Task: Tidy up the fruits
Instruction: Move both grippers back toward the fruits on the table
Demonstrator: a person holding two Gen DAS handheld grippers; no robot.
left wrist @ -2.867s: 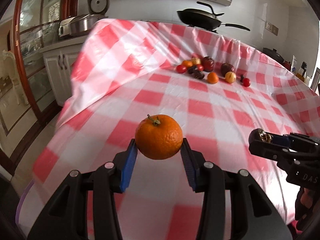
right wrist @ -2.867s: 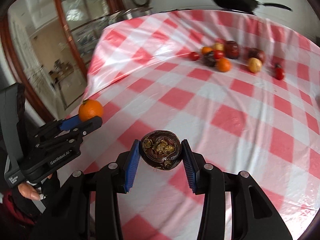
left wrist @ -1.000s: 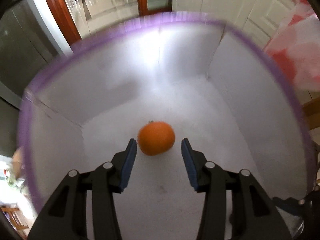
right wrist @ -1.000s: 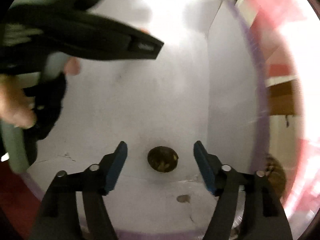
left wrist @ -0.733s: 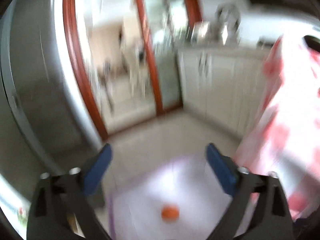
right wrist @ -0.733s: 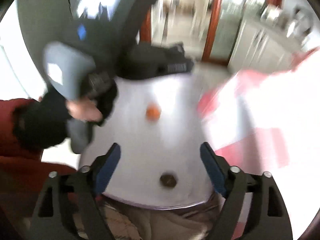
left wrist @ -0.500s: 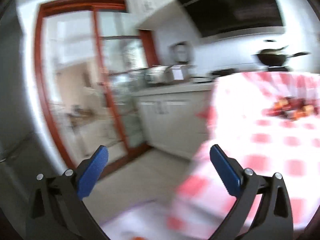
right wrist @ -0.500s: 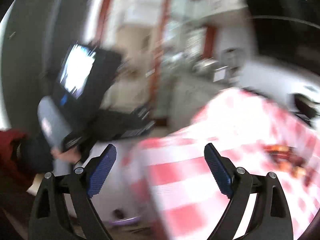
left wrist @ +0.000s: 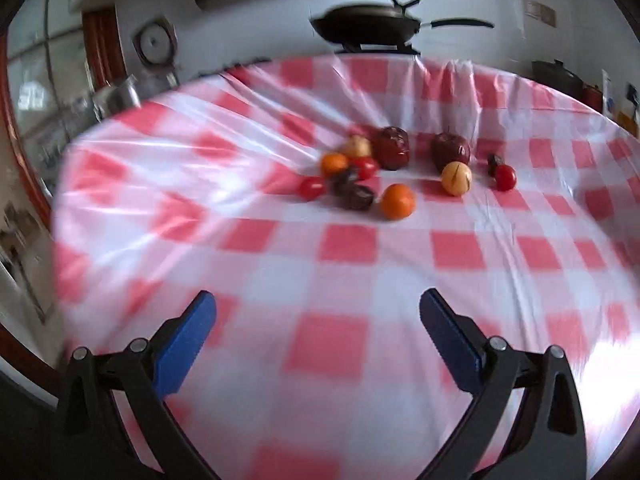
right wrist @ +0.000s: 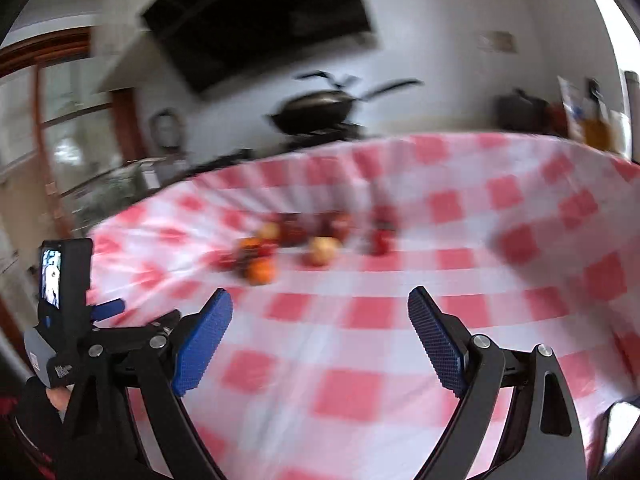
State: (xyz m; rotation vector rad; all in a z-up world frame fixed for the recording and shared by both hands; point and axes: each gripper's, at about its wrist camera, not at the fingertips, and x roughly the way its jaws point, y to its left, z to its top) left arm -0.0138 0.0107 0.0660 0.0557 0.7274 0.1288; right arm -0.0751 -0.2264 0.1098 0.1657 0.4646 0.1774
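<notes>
Both wrist views look across a table draped in a glossy red-and-white checked plastic cloth [left wrist: 344, 240], wrinkled and shiny with glare. The left gripper [left wrist: 318, 312] fills the lower edge of its frame, its blue ribbed pads spread as wide as they go, with nothing between them. The right gripper [right wrist: 320, 312] is also spread wide and empty, low in its own blurred frame.

The fruits sit in a loose cluster in the upper middle of the left view, well apart from both grippers: a smooth round orange [left wrist: 397, 201], a pale yellow fruit with a slit [left wrist: 456, 178], two dark wrinkled red fruits [left wrist: 391, 148], small glossy cherry tomatoes [left wrist: 505, 177], and a dark, lumpy purple fruit [left wrist: 356, 196].

Likely risks: the round fruits touch or crowd each other, so closing on one could knock a neighbour rolling over the slick cloth. The thin tomato skins could probably split under a hard squeeze. The loose cloth might bunch under a low pad.

A black wok [left wrist: 366, 28] stands behind the table, at upper centre.
</notes>
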